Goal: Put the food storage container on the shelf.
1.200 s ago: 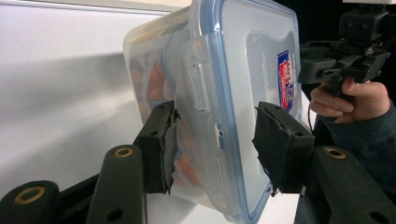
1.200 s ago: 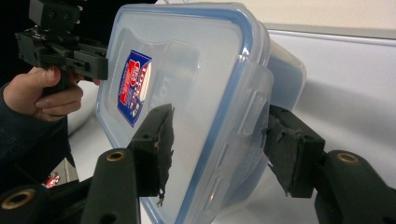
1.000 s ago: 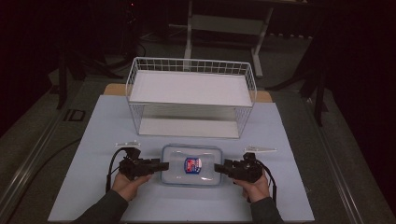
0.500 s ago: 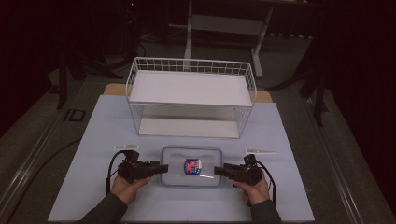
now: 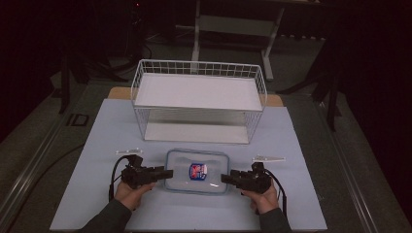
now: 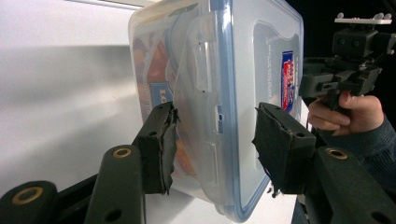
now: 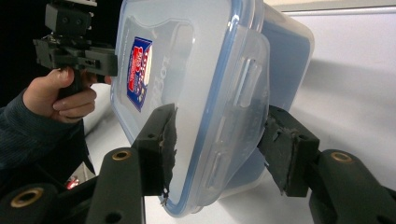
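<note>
A clear plastic food box point(image 5: 197, 171) with a blue-rimmed lid and a red and blue label lies flat on the white table sheet point(image 5: 301, 145). My left gripper point(image 5: 167, 173) is at its left end and my right gripper point(image 5: 226, 178) at its right end, each held in a hand. In the left gripper view the box point(image 6: 224, 70) has its end latch between the open jaws of my left gripper point(image 6: 212, 144), with a gap at the lid side. In the right gripper view the open right gripper point(image 7: 217, 144) straddles the box point(image 7: 196, 70) at its other latch.
A white wire basket shelf point(image 5: 199, 97) stands behind the box, mid-table. Two small white strips point(image 5: 127, 151) point(image 5: 268, 158) lie on the sheet, one beside each gripper. Dark floor and a metal stand surround the table.
Very little: both grippers stay at the box's two ends, and the hands and the box have shifted only slightly.
</note>
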